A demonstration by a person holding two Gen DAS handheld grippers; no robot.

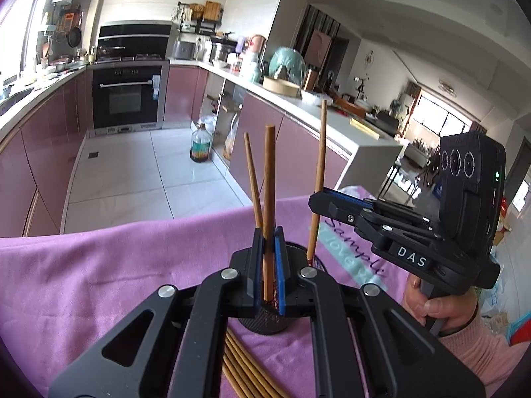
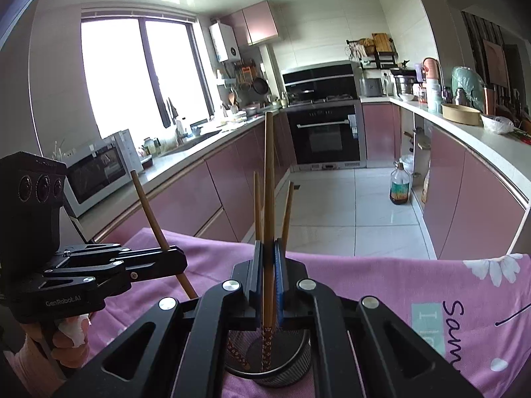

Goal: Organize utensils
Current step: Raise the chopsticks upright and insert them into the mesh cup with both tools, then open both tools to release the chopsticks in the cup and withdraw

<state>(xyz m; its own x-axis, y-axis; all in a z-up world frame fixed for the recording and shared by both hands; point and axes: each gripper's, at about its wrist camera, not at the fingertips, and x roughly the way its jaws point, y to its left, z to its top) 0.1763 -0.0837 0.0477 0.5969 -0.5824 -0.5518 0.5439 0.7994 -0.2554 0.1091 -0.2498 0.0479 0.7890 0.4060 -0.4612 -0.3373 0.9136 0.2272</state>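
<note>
Two hand-held grippers each lowered one chopstick toward a black mesh holder [image 2: 268, 361] standing on a table draped in a pink cloth [image 1: 99, 265].

Largest first: one cloth-covered table, with the one holder near its front edge; two grippers; then the chopsticks. The left gripper [image 1: 269, 265] was clenched on one upright chopstick [image 1: 268, 179], its tip at the holder's mouth. The right gripper [image 2: 268, 282] was clamped on another chopstick [image 2: 269, 179]. Two chopsticks seemed already to stand inside the holder, though the jaws hid part of it. A loose bundle [image 1: 239, 368] of roughly five lay flat on the cloth by the near edge. Both sticks converged on one narrow opening, so they could clash, knock the light holder over, or miss the rim and roll off the cloth.
</note>
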